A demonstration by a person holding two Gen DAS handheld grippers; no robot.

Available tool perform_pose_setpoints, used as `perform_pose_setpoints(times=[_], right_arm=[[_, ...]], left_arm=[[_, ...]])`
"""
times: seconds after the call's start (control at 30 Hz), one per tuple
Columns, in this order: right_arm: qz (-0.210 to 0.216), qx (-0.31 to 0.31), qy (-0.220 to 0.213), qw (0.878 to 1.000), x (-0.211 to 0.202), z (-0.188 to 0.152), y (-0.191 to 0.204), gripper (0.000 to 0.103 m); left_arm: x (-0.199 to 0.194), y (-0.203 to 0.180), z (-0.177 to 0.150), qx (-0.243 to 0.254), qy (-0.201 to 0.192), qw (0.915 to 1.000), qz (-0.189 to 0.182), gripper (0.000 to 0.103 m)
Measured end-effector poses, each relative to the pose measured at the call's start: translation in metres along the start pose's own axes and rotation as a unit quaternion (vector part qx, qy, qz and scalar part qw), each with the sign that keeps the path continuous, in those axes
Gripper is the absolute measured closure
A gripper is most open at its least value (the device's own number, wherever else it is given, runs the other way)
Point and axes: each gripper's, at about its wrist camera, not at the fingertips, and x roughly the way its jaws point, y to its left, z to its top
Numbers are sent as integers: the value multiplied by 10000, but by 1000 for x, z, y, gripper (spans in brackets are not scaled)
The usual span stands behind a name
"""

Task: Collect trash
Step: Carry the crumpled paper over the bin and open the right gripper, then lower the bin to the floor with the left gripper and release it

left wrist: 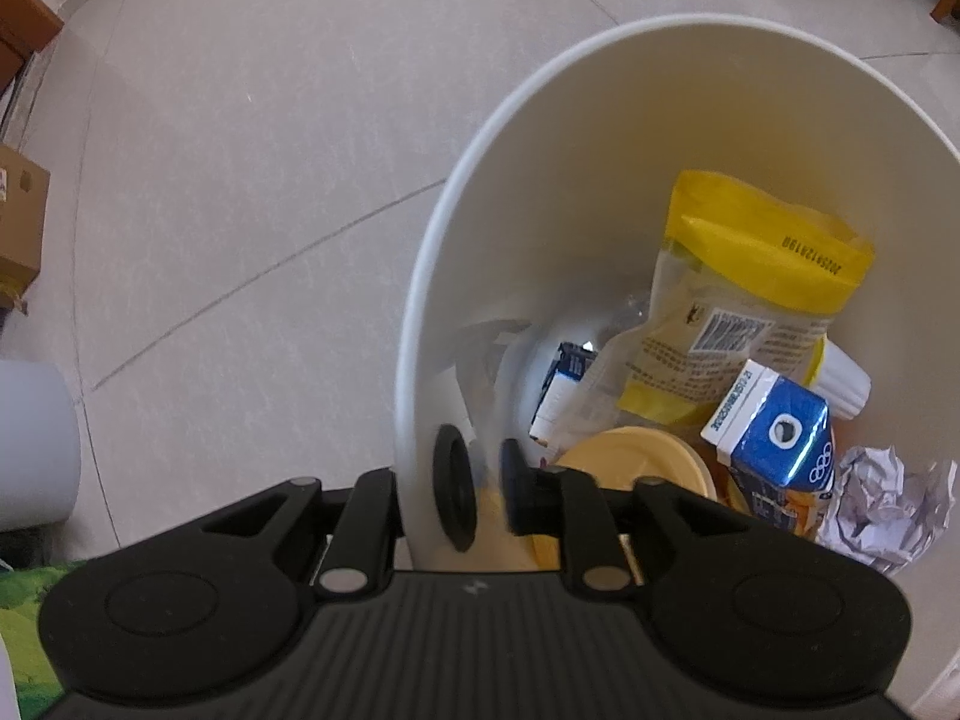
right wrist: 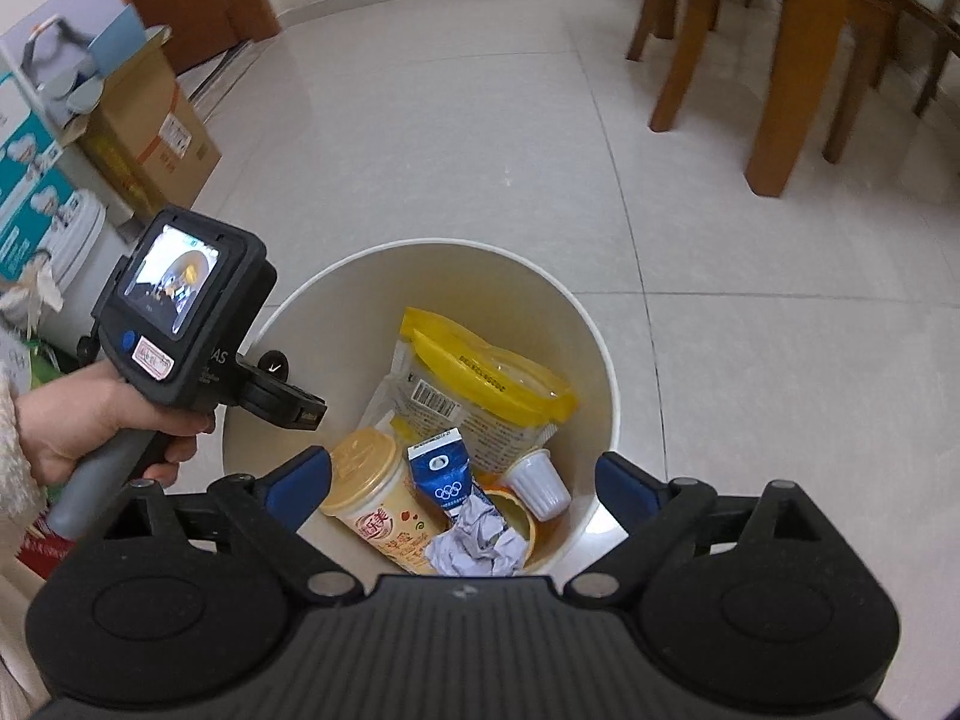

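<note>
A white trash bin (right wrist: 432, 245) stands on the tiled floor. Inside it lie a yellow snack bag (right wrist: 480, 378), a blue milk carton (right wrist: 441, 471), a yellow-lidded cup (right wrist: 366, 468), a small white cup (right wrist: 537, 483) and crumpled paper (right wrist: 474, 546). My left gripper (left wrist: 483, 489) is shut on the bin's near-left rim (left wrist: 408, 420), and from the right wrist it shows as the left gripper (right wrist: 288, 405) at that rim. My right gripper (right wrist: 462, 483) hangs open above the bin's near side, with nothing between its blue pads (right wrist: 300, 480). The left wrist view also shows the bag (left wrist: 750, 276), carton (left wrist: 774, 438) and paper (left wrist: 882, 504).
A person's hand (right wrist: 102, 414) holds the left gripper's handle. Cardboard boxes (right wrist: 150, 126) and a white cylinder (right wrist: 78, 264) stand to the left. Wooden table and chair legs (right wrist: 792, 90) are at the far right. Pale floor tiles (right wrist: 450, 120) stretch beyond the bin.
</note>
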Motion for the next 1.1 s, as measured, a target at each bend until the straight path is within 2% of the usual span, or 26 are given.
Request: perform_pose_setpoints(times=[0.03, 0.1, 0.13, 0.17, 0.2, 0.4, 0.5, 0.6, 0.77, 0.9, 1.1], right_arm=[[-17, 46, -15, 10000, -2, -2, 0, 6], [-90, 153, -36, 9998, -6, -5, -1, 5], [-113, 223, -32, 9997, -8, -6, -1, 4], [-122, 290, -34, 9995, -10, -7, -2, 3], [-135, 373, -30, 9992, -12, -9, -4, 2], [-568, 652, 169, 9961, -14, -22, -9, 2], [-900, 592, 377, 9935, -12, -31, -6, 2], [-1094, 598, 570, 9906, -11, -40, 0, 2], [-1242, 665, 610, 9881, -22, -50, 13, 2], [-1334, 698, 563, 9870, -40, -51, 26, 2], [-1372, 818, 430, 9862, -71, -45, 38, 0]], left_arm=[[-2, 0, 0, 8, -48, 10000, -14, 70], [-8, 1, -1, -16, -157, 9999, 29, 46], [-13, 2, -3, -19, -247, 9997, 60, 39], [-16, 3, -5, 4, -304, 9995, 75, 27], [-20, 3, -7, 15, -372, 9993, 103, 22], [-52, -1, -28, 59, -679, 9973, 278, 18], [-79, -2, -40, 10, -869, 9961, 139, 12], [-105, 0, -57, -240, -1008, 9946, 43, 11], [-140, 4, -83, -542, -708, 9960, -65, 11], [-172, 9, -103, -708, -687, 9951, -90, 11], [-215, 5, -122, -681, -715, 9951, -26, 11]])
